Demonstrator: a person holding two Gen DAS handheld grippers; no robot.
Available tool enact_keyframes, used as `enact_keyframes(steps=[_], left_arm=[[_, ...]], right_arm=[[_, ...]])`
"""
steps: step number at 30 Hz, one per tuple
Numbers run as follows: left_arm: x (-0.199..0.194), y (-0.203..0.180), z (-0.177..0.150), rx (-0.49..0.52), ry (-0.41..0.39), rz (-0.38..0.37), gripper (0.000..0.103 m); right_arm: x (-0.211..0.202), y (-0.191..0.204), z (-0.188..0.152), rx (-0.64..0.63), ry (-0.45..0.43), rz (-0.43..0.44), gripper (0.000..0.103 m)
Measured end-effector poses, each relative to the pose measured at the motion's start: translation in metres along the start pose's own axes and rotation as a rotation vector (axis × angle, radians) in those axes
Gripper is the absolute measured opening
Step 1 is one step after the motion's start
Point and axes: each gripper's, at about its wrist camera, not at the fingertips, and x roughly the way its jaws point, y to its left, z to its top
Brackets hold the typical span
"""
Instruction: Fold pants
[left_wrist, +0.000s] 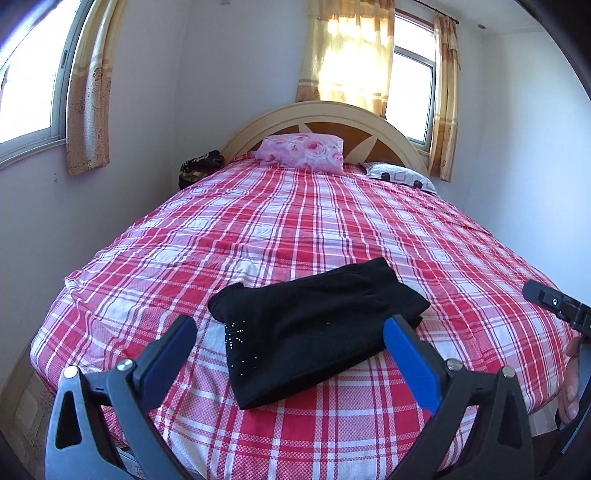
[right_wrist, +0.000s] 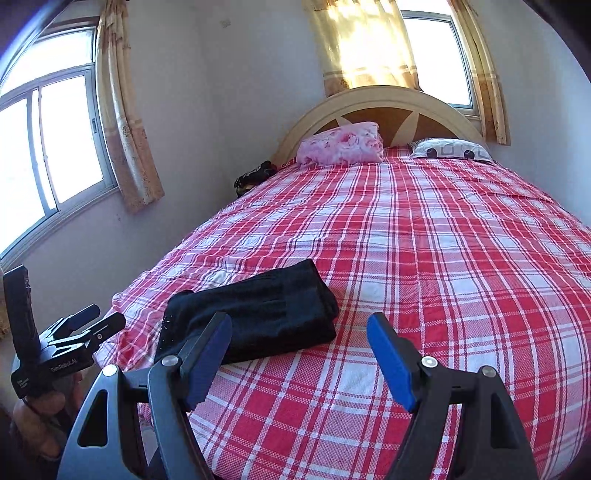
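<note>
The black pants (left_wrist: 314, 325) lie folded into a compact bundle on the red plaid bed cover (left_wrist: 332, 221), near the foot of the bed; small shiny studs show on their near-left corner. My left gripper (left_wrist: 291, 328) hovers above and in front of them, open, with nothing between its blue pads (left_wrist: 410, 365). In the right wrist view the pants (right_wrist: 258, 314) sit left of centre. My right gripper (right_wrist: 299, 321) is open and empty too, held over the cover to the right of the bundle. Each gripper shows in the other's view: right gripper (left_wrist: 554, 304), left gripper (right_wrist: 103, 319).
A pink floral pillow (left_wrist: 301, 151) and a white patterned pillow (left_wrist: 400, 177) rest against the arched headboard (left_wrist: 391, 129). A dark bag (left_wrist: 199, 168) sits beside the bed by the left wall. Curtained windows (right_wrist: 55, 147) are on the left and behind the headboard.
</note>
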Motion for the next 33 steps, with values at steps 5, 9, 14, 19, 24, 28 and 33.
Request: enact_keyframes(steps=[5, 9, 14, 19, 24, 28, 33], left_arm=[[-0.005, -0.002, 0.003, 0.004, -0.015, -0.001, 0.103], [-0.007, -0.002, 0.004, 0.004, -0.022, 0.000, 0.103], [-0.008, -0.001, 0.004, 0.005, -0.025, 0.004, 0.103], [-0.010, -0.005, 0.005, 0.032, -0.036, 0.020, 0.103], [-0.014, -0.008, 0.006, 0.037, -0.048, 0.029, 0.103], [-0.018, -0.010, 0.007, 0.038, -0.065, 0.034, 0.103], [-0.023, -0.012, 0.010, 0.033, -0.078, 0.027, 0.103]], right_arm=[[-0.007, 0.005, 0.000, -0.009, -0.010, 0.000, 0.077], [-0.009, 0.005, 0.000, -0.006, -0.016, 0.001, 0.077], [-0.011, 0.006, -0.001, -0.010, -0.011, 0.004, 0.077], [-0.013, 0.009, -0.003, -0.017, -0.014, 0.003, 0.077], [-0.015, 0.010, -0.003, -0.018, -0.018, -0.002, 0.077], [-0.019, 0.011, -0.003, -0.025, -0.034, -0.012, 0.077], [-0.020, 0.011, -0.003, -0.025, -0.035, -0.012, 0.077]])
